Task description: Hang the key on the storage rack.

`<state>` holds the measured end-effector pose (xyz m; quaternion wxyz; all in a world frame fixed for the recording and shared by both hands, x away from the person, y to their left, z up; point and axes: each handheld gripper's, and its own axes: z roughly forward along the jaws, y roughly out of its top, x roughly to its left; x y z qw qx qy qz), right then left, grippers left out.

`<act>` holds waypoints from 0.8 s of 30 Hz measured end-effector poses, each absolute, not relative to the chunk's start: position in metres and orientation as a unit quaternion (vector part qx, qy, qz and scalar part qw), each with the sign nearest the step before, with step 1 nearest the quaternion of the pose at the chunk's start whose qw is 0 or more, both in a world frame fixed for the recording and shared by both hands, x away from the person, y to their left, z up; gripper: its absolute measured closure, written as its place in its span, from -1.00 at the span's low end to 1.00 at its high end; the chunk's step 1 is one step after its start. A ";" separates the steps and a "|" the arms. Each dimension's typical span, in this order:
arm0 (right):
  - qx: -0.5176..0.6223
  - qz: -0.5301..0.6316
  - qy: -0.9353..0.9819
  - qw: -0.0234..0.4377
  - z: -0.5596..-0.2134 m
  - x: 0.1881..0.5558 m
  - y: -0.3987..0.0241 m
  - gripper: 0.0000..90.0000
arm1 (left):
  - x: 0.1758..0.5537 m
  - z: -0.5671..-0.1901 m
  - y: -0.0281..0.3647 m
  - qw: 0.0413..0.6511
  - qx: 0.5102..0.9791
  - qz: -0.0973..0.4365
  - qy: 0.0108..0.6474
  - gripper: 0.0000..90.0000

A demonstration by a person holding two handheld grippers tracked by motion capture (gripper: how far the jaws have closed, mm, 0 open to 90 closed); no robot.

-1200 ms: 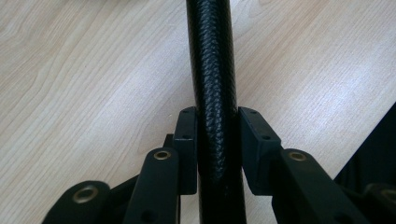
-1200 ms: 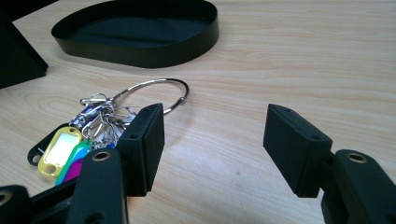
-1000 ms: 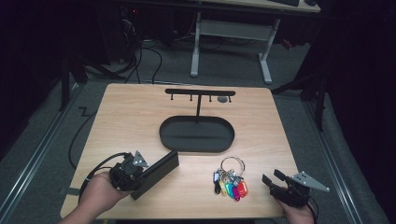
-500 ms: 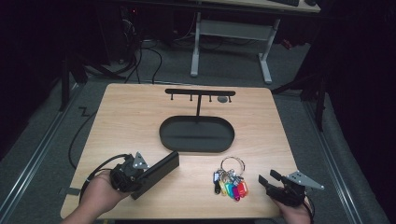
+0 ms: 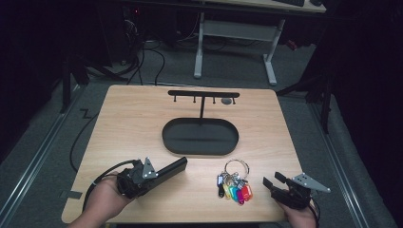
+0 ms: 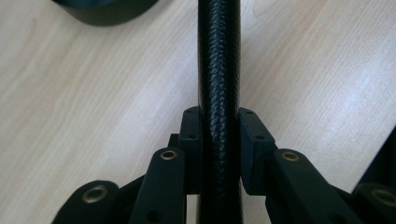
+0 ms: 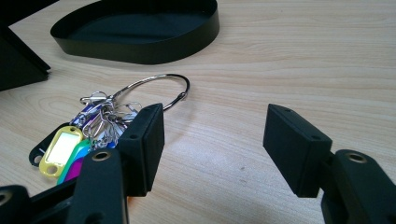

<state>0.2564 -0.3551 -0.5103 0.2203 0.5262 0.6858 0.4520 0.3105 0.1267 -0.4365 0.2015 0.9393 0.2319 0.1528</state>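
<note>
A black leather case (image 5: 172, 166) lies flat on the wooden table (image 5: 133, 123), front left. My left gripper (image 5: 156, 174) is shut on its near end. In the left gripper view the pads (image 6: 252, 135) press both sides of the case's textured edge (image 6: 218, 56), and the jaws have just been closing on it. A bunch of keys with coloured tags (image 5: 234, 186) on a large wire ring lies at the front centre-right. My right gripper (image 5: 272, 180) stands open just right of the keys, nothing between its pads (image 7: 215, 140); the keys (image 7: 93, 126) lie beside its left jaw.
A black oval tray (image 5: 164, 137) sits mid-table, with a thin post and a hook bar (image 5: 203, 93) rising behind it. The tray's wall (image 7: 140, 51) is beyond the keys in the right gripper view. Table edges run close to both hands.
The left hand and the case have shifted very slightly; nothing else has visibly moved.
</note>
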 end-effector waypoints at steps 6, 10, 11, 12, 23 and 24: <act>0.529 0.453 0.683 0.219 -0.510 0.256 -0.356 -0.13 | 0.310 -0.423 0.122 0.217 0.935 0.192 0.204 0.65; 0.525 0.452 0.687 0.219 -0.510 0.257 -0.355 -0.13 | 0.310 -0.418 0.118 0.216 0.936 0.208 0.182 0.65; 0.525 0.452 0.687 0.219 -0.510 0.257 -0.355 -0.13 | 0.310 -0.417 0.117 0.215 0.936 0.214 0.176 0.65; 0.524 0.452 0.688 0.220 -0.510 0.257 -0.355 -0.13 | 0.311 -0.417 0.115 0.216 0.936 0.215 0.175 0.65; 0.520 0.451 0.693 0.217 -0.511 0.258 -0.353 -0.13 | 0.321 -0.405 0.097 0.218 0.933 0.247 0.141 0.65; 0.520 0.451 0.692 0.218 -0.511 0.258 -0.353 -0.13 | 0.322 -0.404 0.095 0.223 0.932 0.252 0.136 0.65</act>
